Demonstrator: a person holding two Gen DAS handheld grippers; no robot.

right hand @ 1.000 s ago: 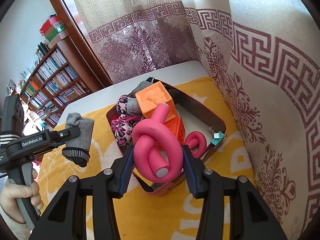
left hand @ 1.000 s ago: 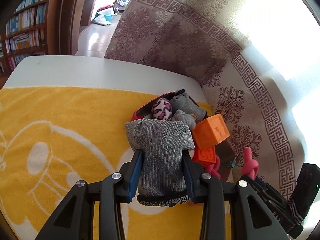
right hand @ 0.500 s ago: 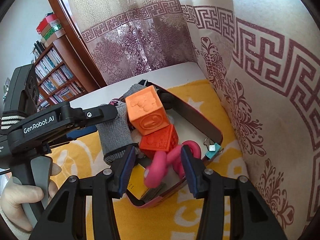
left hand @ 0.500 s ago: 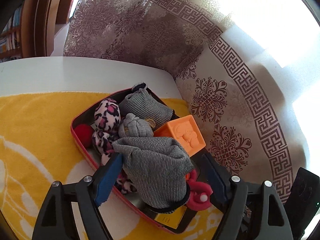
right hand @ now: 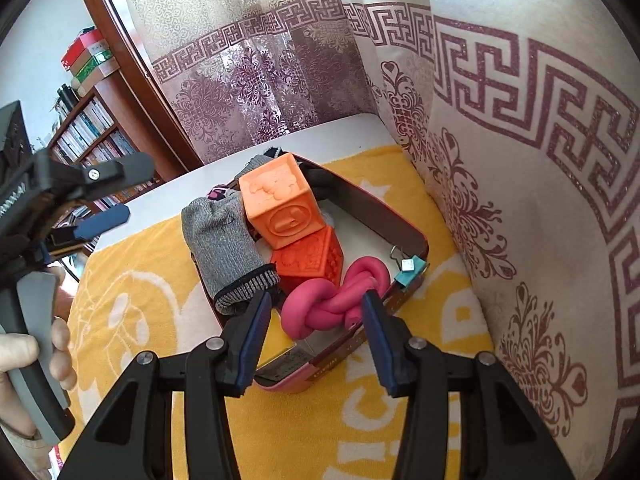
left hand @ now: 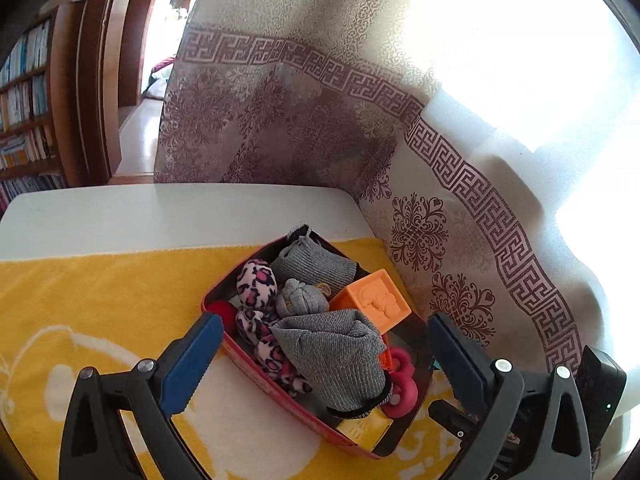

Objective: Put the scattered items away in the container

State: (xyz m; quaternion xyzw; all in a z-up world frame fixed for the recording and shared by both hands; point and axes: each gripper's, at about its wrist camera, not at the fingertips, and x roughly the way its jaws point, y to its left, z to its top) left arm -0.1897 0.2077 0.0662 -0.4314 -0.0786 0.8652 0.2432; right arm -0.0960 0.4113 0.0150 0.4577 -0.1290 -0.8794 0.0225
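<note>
A red tin [left hand: 256, 372] [right hand: 416, 240] on the yellow towel holds a grey sock [left hand: 336, 360] [right hand: 224, 248], a pink knotted foam tube [right hand: 332, 300] [left hand: 400, 380], two orange blocks [right hand: 280, 204] [left hand: 372, 304], a leopard plush [left hand: 256, 284], a red ball [left hand: 222, 312] and other grey socks [left hand: 316, 264]. My left gripper [left hand: 324, 360] is open and empty, jaws wide either side of the tin. My right gripper [right hand: 314, 320] is open and empty, just above the pink tube. The left gripper also shows in the right wrist view [right hand: 108, 196].
The yellow towel [left hand: 80, 300] [right hand: 440, 380] covers a white table [left hand: 160, 212]. A patterned curtain [left hand: 440, 220] [right hand: 520, 160] hangs close behind and right of the tin. A teal binder clip [right hand: 410, 272] sits on the tin's rim. Bookshelves [right hand: 88, 128] stand at the left.
My left gripper opened and let the grey sock drop into the tin, then drew back. My right gripper lowered the pink tube into the tin and opened.
</note>
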